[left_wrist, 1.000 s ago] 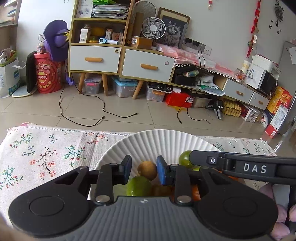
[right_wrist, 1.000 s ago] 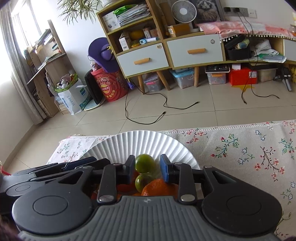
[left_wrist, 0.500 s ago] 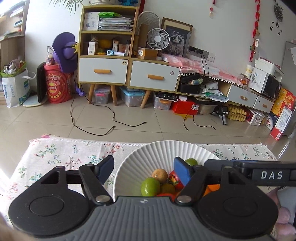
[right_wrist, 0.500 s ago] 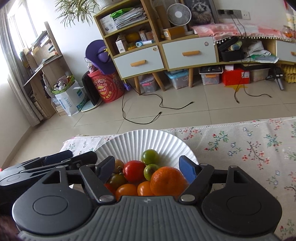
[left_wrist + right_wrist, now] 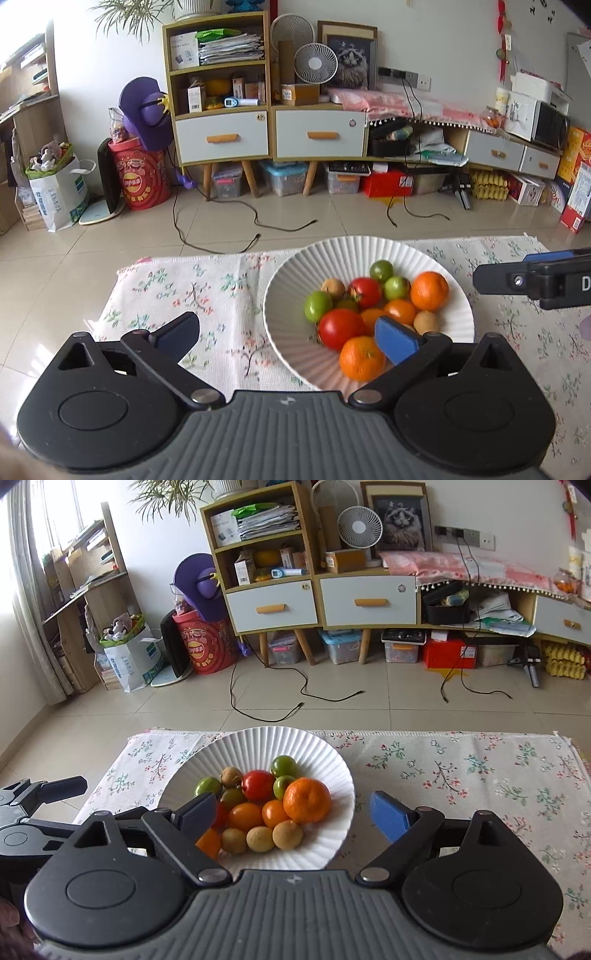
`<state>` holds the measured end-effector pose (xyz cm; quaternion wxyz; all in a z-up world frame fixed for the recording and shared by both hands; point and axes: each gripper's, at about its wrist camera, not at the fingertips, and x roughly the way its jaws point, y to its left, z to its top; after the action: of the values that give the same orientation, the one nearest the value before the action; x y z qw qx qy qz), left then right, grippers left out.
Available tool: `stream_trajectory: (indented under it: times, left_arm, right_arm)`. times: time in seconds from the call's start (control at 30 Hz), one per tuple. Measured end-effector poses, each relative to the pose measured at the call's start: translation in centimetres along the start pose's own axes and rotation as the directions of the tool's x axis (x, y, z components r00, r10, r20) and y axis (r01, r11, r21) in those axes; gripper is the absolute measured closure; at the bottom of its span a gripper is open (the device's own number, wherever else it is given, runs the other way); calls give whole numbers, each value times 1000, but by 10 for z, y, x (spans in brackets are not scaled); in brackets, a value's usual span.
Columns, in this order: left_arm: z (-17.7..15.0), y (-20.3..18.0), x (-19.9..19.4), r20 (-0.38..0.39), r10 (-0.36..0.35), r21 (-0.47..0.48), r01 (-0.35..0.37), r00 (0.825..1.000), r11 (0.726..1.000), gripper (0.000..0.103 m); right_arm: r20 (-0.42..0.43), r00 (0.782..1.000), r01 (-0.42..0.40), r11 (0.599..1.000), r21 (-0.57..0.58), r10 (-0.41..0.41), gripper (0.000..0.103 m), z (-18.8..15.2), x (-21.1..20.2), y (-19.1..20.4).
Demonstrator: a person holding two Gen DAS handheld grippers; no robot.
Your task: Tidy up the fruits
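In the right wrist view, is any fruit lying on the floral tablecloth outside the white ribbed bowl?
No, every fruit, including the large orange mandarin, sits inside the white ribbed bowl; the floral tablecloth carries none.

One white ribbed bowl [image 5: 334,771] stands near the left end of the floral cloth [image 5: 461,771]. It holds two red tomatoes [image 5: 258,785], three green fruits [image 5: 283,765], two large oranges [image 5: 306,799], about three smaller orange fruits [image 5: 245,816], and roughly five brownish round fruits [image 5: 288,834].

Right tongs [image 5: 532,282] cut off, perhaps partly
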<state>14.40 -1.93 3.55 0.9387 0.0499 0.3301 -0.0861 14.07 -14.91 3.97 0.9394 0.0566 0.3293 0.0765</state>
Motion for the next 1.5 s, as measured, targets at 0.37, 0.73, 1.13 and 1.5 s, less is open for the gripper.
stream_trajectory:
  times: [0.37,0.73,1.13,1.5]
  left_arm:
    - [-19,-10,-38,-46,27,0,-27,999,1000,6]
    - [-48,-16,-61,-110,40,10,-39,993,999,6]
    - [-76,-18,-73,-147,49,-52,-58,988,997,6]
    - [-81,-27,-75,-159,129,-28,-135,979,991,6]
  right_arm:
    - [-36,998,46,999,-20,-46,9,-20,-30,8]
    - [-18,999,31,993,-113,-33,6,-54,-52,30]
    - [12,996,86,979,-186,-85,2,-74,-63,51]
    - [-20,984,174,981,-87,-177,2,-87,-53,42]
